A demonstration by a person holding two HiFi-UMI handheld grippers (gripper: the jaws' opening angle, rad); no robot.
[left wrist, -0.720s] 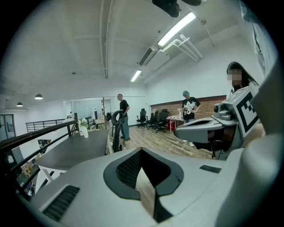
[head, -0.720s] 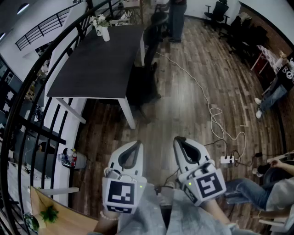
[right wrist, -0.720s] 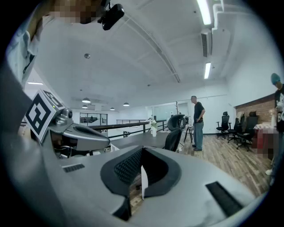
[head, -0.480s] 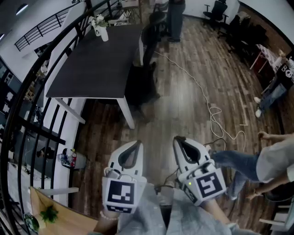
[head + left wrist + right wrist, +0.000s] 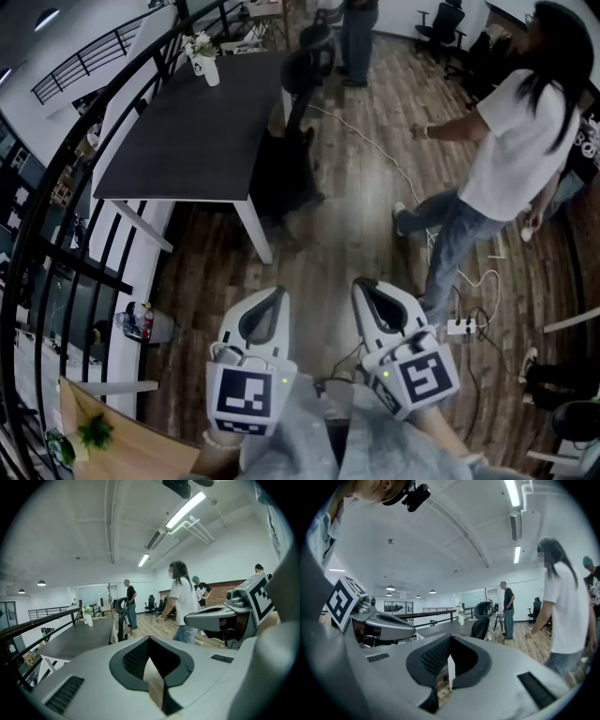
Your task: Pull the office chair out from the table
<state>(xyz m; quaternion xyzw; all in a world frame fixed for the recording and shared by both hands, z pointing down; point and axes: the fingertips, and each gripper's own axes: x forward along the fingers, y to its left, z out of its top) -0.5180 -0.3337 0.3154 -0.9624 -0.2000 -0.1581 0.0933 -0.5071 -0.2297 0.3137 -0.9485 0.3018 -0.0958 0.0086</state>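
Note:
The black office chair (image 5: 289,164) stands tucked against the right side of the dark-topped table (image 5: 187,131), well ahead of both grippers. It also shows far off in the left gripper view, chair (image 5: 122,619) beside table (image 5: 75,640), and in the right gripper view, chair (image 5: 480,627). My left gripper (image 5: 273,294) and right gripper (image 5: 367,285) hover side by side over the wooden floor, low in the head view. Both point toward the chair and touch nothing. The left gripper (image 5: 152,667) and the right gripper (image 5: 449,667) are each shut, with nothing between their jaws.
A person in a white shirt (image 5: 511,150) walks across the floor at the right, near a white cable (image 5: 433,234) and power strip (image 5: 461,326). Another person (image 5: 359,33) stands by a second chair at the table's far end. A vase (image 5: 210,62) sits on the table. A black railing (image 5: 56,216) runs along the left.
The person in the white shirt has risen at the right edge and walked into the middle right of the head view. Both grippers have stayed where they were.

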